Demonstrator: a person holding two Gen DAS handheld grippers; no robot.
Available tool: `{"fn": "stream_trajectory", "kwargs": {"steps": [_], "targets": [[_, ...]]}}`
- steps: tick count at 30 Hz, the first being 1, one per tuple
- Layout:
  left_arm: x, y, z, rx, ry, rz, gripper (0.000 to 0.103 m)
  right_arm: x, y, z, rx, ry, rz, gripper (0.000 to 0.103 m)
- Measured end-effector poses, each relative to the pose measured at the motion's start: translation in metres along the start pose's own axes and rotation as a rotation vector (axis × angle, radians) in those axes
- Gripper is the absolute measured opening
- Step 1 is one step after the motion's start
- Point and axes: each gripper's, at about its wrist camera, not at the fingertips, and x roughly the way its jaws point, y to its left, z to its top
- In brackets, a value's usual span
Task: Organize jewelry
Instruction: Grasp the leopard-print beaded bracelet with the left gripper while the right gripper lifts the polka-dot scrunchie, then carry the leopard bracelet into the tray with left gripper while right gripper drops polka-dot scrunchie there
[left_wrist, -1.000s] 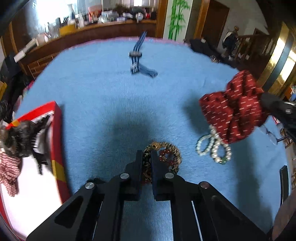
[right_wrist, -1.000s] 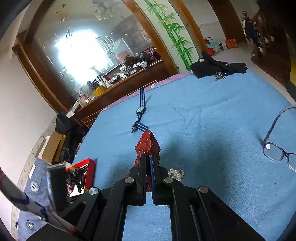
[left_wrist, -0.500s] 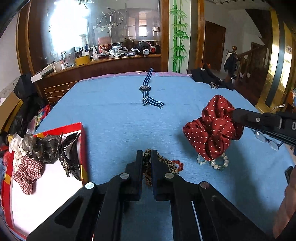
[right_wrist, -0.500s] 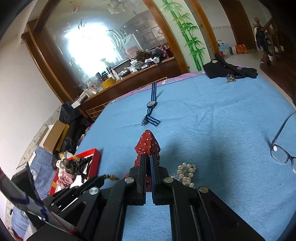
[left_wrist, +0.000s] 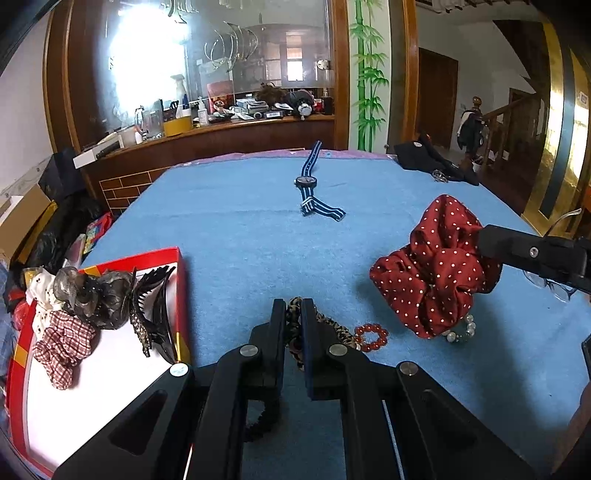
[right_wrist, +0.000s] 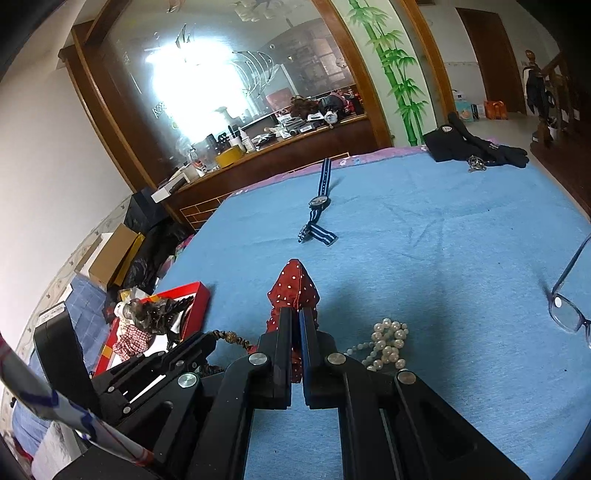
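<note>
Leopard-spot band (left_wrist: 334, 326) pinched tight in the shut left tool (left_wrist: 293, 308), just to the right of the red box (left_wrist: 183, 295). Hard to tell if all of it is off the table (left_wrist: 240, 229). Lift a bit more first, so the loose end does not drag or hook the red bead ring (left_wrist: 371, 332) lying next to it, on the side away from the box. Then slide slowly toward the box and go over the red wall, not into it. Aim for the bare white part of the box, away from the black hair clip (left_wrist: 155, 306) and the cloth bands. Open only when low inside. Red dotted scrunchie (left_wrist: 432, 266) squeezed in the shut right tool (right_wrist: 294, 314), well to the right of the box, above the pearls (right_wrist: 388, 339); hold it there, out of the way.
</note>
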Motion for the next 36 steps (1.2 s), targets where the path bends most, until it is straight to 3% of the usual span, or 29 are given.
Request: {"fn": "stream_trajectory", "kwargs": {"steps": [25, 36], "targets": [[-0.008, 0.001, 0.001, 0.004, -0.032, 0.036, 0.007, -0.001, 0.003, 0.001, -0.007, -0.014, -0.001, 0.005], [-0.062, 0.022, 0.0, -0.034, -0.065, -0.006, 0.007, -0.037, 0.032, -0.011, 0.013, -0.053, 0.028, 0.005]]}}
